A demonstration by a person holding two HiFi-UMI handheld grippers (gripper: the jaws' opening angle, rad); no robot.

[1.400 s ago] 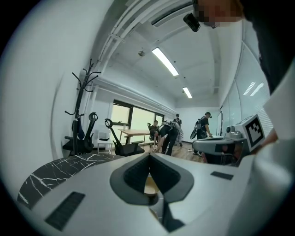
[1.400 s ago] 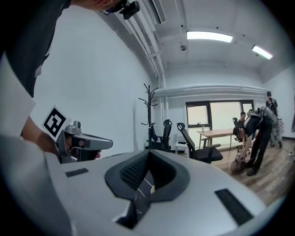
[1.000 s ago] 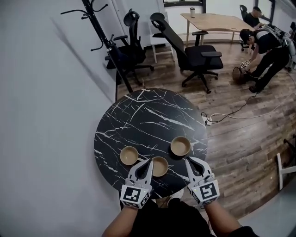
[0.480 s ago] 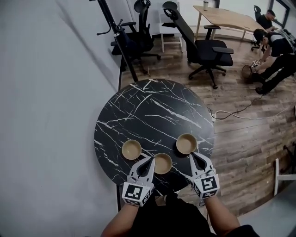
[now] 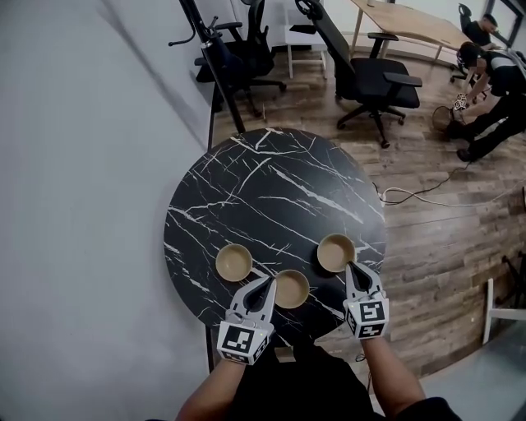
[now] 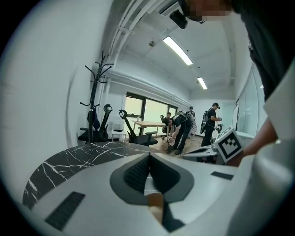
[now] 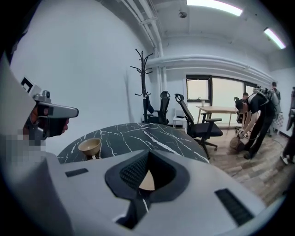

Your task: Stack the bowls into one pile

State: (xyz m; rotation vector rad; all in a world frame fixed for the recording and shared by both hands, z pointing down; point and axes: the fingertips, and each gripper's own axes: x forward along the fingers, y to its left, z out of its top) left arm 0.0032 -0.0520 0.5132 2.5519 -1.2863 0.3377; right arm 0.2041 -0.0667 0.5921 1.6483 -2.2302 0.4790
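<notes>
Three tan bowls sit on the near half of a round black marble table [image 5: 271, 189]: the left bowl [image 5: 233, 262], the middle bowl [image 5: 291, 289] and the right bowl [image 5: 336, 252]. My left gripper [image 5: 267, 282] is shut and empty, its tips beside the middle bowl's left rim. My right gripper [image 5: 352, 267] is also shut and empty, its tips at the right bowl's near rim. In the right gripper view, the right gripper [image 7: 148, 154] shows a tan sliver of bowl [image 7: 147, 180] behind its jaws, and another bowl [image 7: 90, 146] stands to the left. The left gripper [image 6: 148, 154] looks across the tabletop.
A coat stand [image 5: 215, 62] and black office chairs [image 5: 374, 78] stand beyond the table. A white wall runs along the left. People [image 5: 493, 74] bend over the wooden floor at the far right, near a wooden desk [image 5: 411, 20]. A cable [image 5: 427, 197] lies on the floor.
Both grippers have sunk toward the table, the right one more, so that its tips now reach the right bowl's near rim. The bowls have not moved.
</notes>
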